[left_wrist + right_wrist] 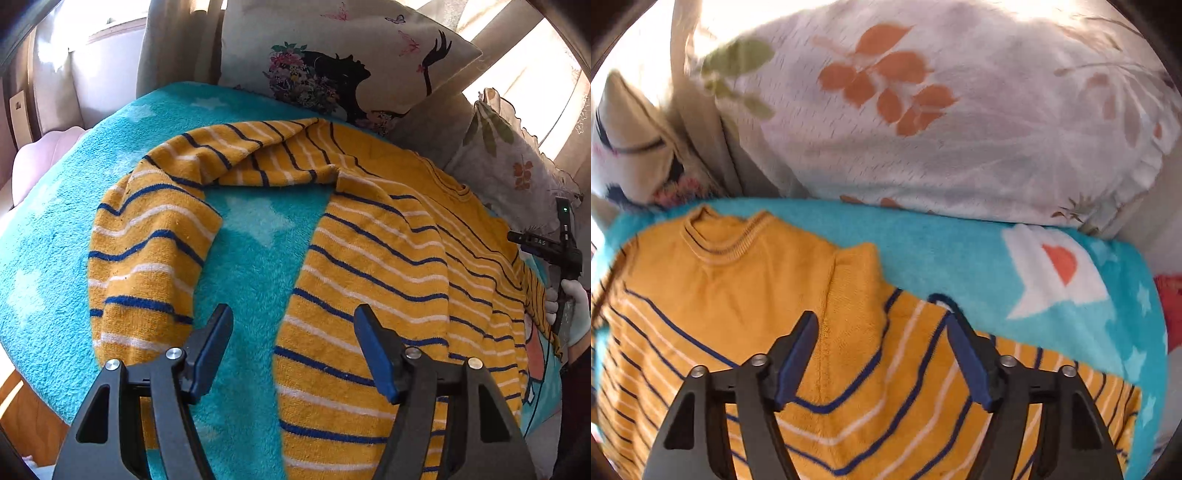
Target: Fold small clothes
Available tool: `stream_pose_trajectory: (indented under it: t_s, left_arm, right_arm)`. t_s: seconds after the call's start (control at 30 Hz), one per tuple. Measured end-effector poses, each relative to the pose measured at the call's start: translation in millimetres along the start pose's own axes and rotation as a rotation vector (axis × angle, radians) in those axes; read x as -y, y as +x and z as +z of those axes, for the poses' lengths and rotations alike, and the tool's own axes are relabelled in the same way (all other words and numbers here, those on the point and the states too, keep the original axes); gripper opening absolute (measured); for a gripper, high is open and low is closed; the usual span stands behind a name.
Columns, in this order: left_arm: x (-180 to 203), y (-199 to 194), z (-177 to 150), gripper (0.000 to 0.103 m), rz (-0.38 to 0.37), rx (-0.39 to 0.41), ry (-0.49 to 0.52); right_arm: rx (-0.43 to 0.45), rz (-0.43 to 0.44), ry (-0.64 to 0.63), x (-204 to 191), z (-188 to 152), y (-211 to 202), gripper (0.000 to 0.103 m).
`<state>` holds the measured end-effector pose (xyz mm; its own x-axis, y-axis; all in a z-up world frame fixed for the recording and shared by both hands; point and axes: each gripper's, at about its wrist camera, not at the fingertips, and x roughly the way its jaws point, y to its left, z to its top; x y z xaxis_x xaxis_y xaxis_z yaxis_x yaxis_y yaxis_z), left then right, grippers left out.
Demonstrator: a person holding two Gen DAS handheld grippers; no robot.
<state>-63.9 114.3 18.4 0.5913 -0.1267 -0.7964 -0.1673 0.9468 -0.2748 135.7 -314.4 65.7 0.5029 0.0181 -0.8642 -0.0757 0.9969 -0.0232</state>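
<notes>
Item: left claw (293,354), nearest. Jaws apart, grasping nothing; bare blanket (251,266) shows between them, sleeve (147,258) just off the left finger, the jumper's side edge under the right finger.

Item: right claw (882,358). Jaws apart, nothing gripped; hangs over the jumper's shoulder seam, right finger near the folded sleeve's dark cuff (942,299) at 1 o'clock. View blurred.

Item: jumper (388,258), mustard with navy and white stripes. Lies flat on the blanket, collar (720,240) toward the pillows; one long sleeve arcs from 12 round to 8 o'clock in the left view.

Item: pillows (942,110), farthest, propped behind the blanket.

Handling note, as judgement: the loose sleeve likely wants folding in next. Pinch it low, near the cuff end, both layers together; lift just clear of the fleece, carry it across toward 3 o'clock, lay it flat along the body. Right claw may steady the shoulder so the body does not drag.
</notes>
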Motion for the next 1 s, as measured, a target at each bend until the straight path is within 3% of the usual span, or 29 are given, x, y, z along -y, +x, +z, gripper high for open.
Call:
stream_pose_trajectory:
  t_s: [0.07, 0.1, 0.17, 0.2, 0.57, 0.7, 0.77, 0.83, 0.9, 1.0]
  left_arm:
    - [5, -3, -4, 0.067, -0.002, 0.01, 0.016]
    - [6, -5, -5, 0.067, 0.006, 0.017, 0.023]
    - [6, -7, -6, 0.067, 0.022, 0.025, 0.027]
    - [4, -8, -5, 0.067, 0.026, 0.025, 0.025]
    - [-11, -1, 1, 0.067, 0.029, 0.0, -0.029]
    - [-13, 6, -6, 0.071, 0.015, -0.044, -0.023]
    - [-9, 7, -9, 0.073, 0.015, -0.049, -0.004]
    - [-3, 7, -12, 0.075, 0.003, -0.054, 0.022]
    - [4, 7, -16, 0.076, -0.024, -0.06, 0.034]
    - [13, 7, -25, 0.076, -0.026, -0.056, 0.046]
  right_arm:
    - [-0.084, 0.029, -0.013, 0, 2, 23, 0.076]
    - [-0.137, 0.05, -0.01, -4, 0, 34, 0.054]
    - [-0.11, 0.01, -0.017, -11, 4, 30, 0.014]
    - [-0.115, -0.003, -0.012, -12, 8, 30, 0.009]
    - [-0.061, -0.305, 0.026, -9, 81, 67, 0.003]
    - [-0.055, -0.17, 0.093, -1, 73, 58, 0.006]
    - [-0.015, -0.102, 0.106, 1, 59, 30, 0.014]
    - [0.022, -0.009, 0.121, 5, 33, -4, 0.042]
    - [0.03, 0.098, 0.125, 10, -1, -35, 0.055]
    - [0.005, 0.208, 0.141, 4, -63, -66, 0.057]
